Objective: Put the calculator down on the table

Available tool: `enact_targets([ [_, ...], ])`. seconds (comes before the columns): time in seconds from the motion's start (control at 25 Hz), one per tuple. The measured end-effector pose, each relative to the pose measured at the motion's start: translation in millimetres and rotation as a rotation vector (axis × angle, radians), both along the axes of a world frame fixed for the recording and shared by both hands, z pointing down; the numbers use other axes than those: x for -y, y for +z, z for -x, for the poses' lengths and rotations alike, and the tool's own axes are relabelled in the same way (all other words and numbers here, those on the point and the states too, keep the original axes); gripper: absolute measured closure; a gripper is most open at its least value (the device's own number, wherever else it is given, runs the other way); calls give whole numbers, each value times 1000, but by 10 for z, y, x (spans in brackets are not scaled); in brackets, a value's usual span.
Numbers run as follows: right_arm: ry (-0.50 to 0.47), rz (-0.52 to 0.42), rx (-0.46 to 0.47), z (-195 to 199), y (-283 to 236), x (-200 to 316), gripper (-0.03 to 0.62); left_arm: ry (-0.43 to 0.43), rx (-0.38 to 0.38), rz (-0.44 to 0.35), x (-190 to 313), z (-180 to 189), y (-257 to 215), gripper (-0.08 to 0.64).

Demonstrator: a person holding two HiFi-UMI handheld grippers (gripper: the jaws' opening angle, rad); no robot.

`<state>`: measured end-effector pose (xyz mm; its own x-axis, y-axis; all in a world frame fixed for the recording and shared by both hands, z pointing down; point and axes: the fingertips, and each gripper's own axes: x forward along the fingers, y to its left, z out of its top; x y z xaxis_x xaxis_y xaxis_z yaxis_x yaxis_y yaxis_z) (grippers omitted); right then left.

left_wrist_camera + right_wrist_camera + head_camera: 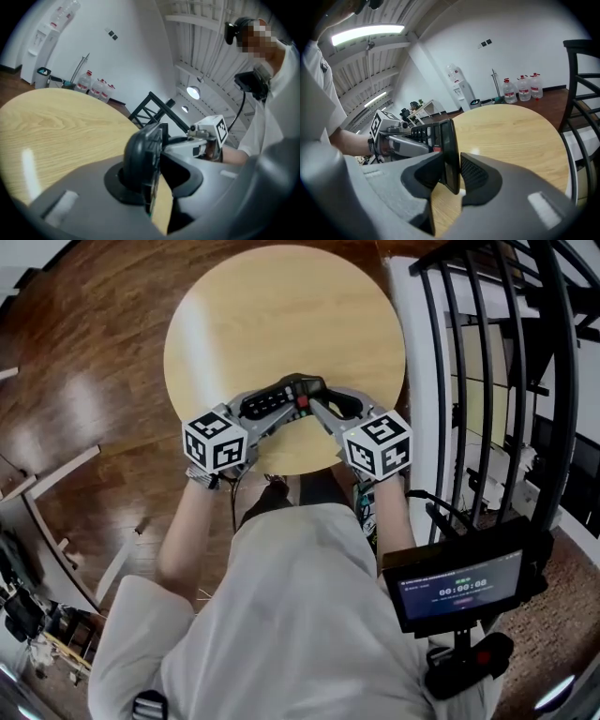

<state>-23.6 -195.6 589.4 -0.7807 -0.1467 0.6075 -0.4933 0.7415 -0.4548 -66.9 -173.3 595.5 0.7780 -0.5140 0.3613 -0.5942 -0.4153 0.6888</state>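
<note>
Left gripper (266,418) and right gripper (319,412) are gripping one calculator (277,399) over the table (281,306).
Each pair of jaws is standing partly apart, pressing on the calculator's flat faces; it is sitting edge-on between the pads, one end in each grip.

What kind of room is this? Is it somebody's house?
Probably an office or workroom, not a home. A water cooler stands by the white wall with spare water jugs beside it, long strip lights hang from the ceiling, and there is a round wooden table.
</note>
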Motion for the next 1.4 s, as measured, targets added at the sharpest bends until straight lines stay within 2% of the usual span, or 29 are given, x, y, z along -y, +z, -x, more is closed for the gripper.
enact_targets([
  [0.32, 56, 58, -46, -282, 175, -77, 480, 62, 39, 51, -52, -265, 155, 446],
  [0.68, 102, 88, -88, -386, 385, -37, 482, 69, 58, 96, 15, -333, 406, 416],
  [0.88, 121, 107, -84, -399, 422, -24, 486, 65, 116, 88, 41, -307, 459, 379],
  [1.16, 137, 99, -93, -380, 444, 21, 489, -2, 201, 112, 115, -195, 548, 287],
  [1.4, 150, 100, -97, -353, 477, 34, 492, -31, 217, 141, 107, -128, 576, 275],
])
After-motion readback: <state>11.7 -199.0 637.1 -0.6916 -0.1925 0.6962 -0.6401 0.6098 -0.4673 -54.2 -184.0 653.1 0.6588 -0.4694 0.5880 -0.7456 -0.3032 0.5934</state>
